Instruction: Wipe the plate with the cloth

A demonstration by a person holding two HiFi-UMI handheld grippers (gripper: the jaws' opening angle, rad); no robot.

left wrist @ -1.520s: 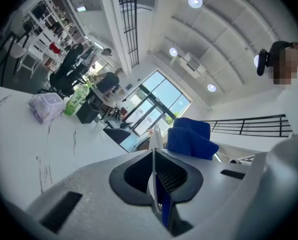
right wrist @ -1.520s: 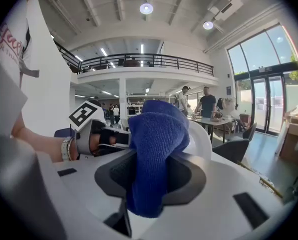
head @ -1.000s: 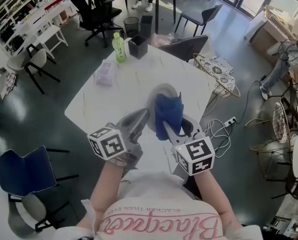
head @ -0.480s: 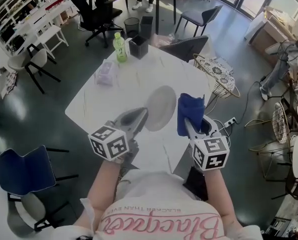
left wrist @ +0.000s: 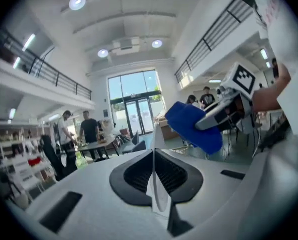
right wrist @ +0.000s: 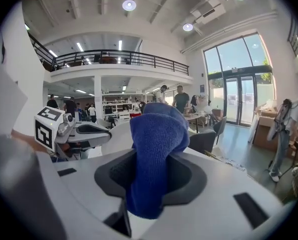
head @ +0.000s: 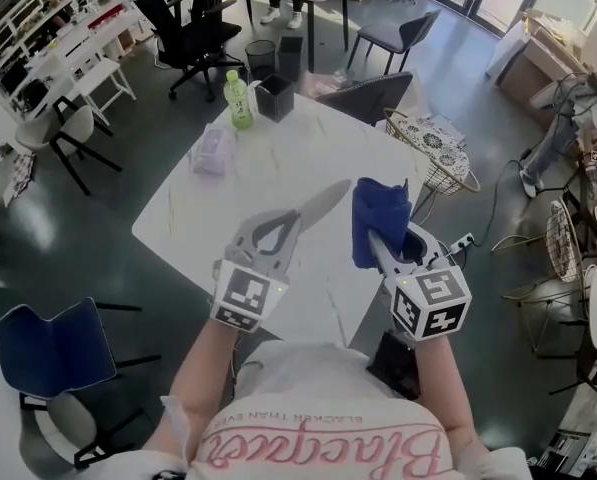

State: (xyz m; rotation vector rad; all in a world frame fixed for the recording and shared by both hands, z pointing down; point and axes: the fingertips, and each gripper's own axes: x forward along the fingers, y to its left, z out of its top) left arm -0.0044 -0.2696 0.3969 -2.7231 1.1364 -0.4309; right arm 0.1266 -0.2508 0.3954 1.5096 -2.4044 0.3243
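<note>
Counted over one white worktop (head: 268, 168): one plate (head: 326, 201), one blue cloth (head: 380, 213), two tongs (left tongs (head: 296, 222), right tongs (head: 378, 248)). Resting on that worktop: one green bottle (head: 239, 99), one black container (head: 275, 95), one pale packet (head: 209, 151). Beside it on the floor: one wire basket (head: 446, 178), one dark chair (head: 373, 96) close by, one blue chair (head: 53, 343) farther off.

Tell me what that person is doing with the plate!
A person is cleaning a plate over a white table. Their left hand-held gripper pinches the plate by its rim, holding it up on edge. Their right hand-held gripper clamps a blue cloth, held up right beside the plate. Whether cloth and plate touch just now isn't clear.
</note>
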